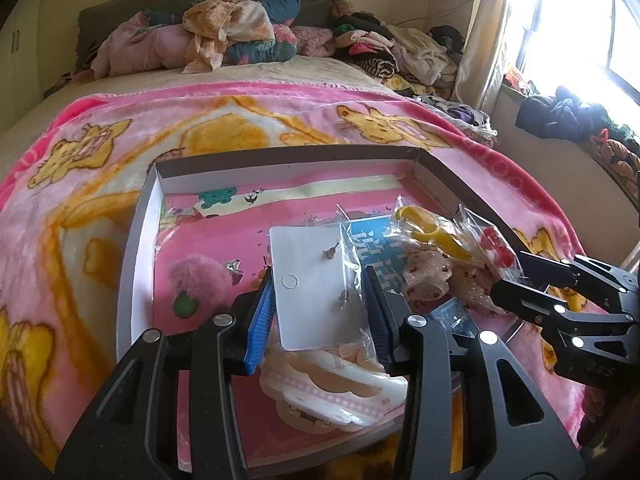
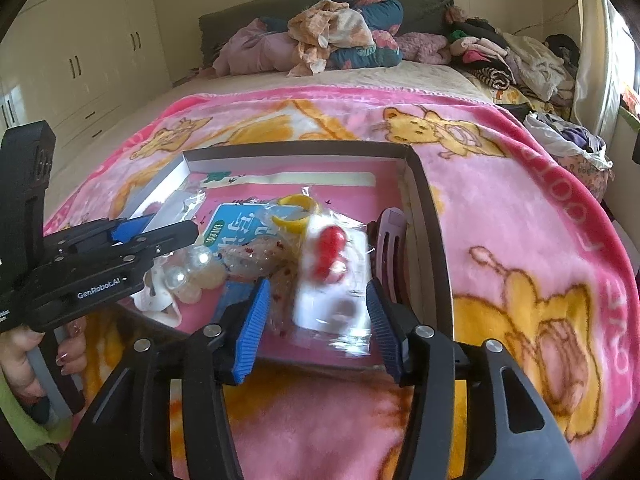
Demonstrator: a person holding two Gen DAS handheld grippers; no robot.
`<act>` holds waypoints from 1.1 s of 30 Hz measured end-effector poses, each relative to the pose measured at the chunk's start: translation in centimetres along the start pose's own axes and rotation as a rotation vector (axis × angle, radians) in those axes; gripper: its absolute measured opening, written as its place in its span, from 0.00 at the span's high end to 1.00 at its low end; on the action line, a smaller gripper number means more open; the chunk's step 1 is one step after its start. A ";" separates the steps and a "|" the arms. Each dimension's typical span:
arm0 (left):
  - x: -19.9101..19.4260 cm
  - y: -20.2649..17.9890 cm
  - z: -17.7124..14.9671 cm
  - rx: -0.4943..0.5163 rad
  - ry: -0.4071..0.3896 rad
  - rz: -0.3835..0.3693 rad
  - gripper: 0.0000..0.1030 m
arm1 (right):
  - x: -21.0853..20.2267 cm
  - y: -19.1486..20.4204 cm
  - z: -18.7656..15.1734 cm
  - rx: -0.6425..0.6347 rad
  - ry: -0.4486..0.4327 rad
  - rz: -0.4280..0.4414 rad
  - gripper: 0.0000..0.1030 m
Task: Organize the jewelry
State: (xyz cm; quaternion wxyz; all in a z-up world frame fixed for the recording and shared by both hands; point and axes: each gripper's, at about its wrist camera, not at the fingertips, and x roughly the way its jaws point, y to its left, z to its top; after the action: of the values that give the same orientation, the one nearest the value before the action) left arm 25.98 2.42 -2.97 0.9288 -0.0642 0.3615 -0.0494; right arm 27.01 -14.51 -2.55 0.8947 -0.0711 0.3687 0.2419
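White earring card (image 1: 316, 280) in a clear bag, two small studs pinned on it, pinched at both side edges by the left gripper (image 1: 320, 312) above the shallow box (image 1: 136, 240). Bagged red-bead piece (image 2: 332, 268), blurred, sits between the right gripper (image 2: 318, 316) pads, jaws spread, not pressing. Box lies on a pink cartoon blanket (image 1: 80, 168); bed piled with clothes (image 1: 224, 28), window to the right

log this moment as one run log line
left gripper: shut on white earring card | right gripper: open over red bead packet | shallow box on pink blanket
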 end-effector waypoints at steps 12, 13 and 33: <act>-2.0 -0.1 -0.4 0.003 -0.022 0.005 0.49 | -2.7 0.4 -0.9 -0.007 -0.039 -0.027 0.42; -2.3 -0.2 -0.5 0.004 -0.026 0.005 0.48 | -3.0 0.4 -1.1 -0.006 -0.044 -0.028 0.42; -8.7 -1.4 -1.4 0.012 -0.118 0.003 0.21 | -9.0 1.2 -3.4 0.021 -0.163 -0.057 0.17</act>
State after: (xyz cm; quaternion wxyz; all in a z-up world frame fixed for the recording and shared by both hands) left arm 18.52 2.08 2.02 0.9489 -0.0611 0.3060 -0.0463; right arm 18.80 -17.89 1.32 0.9289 -0.0523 0.2951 0.2176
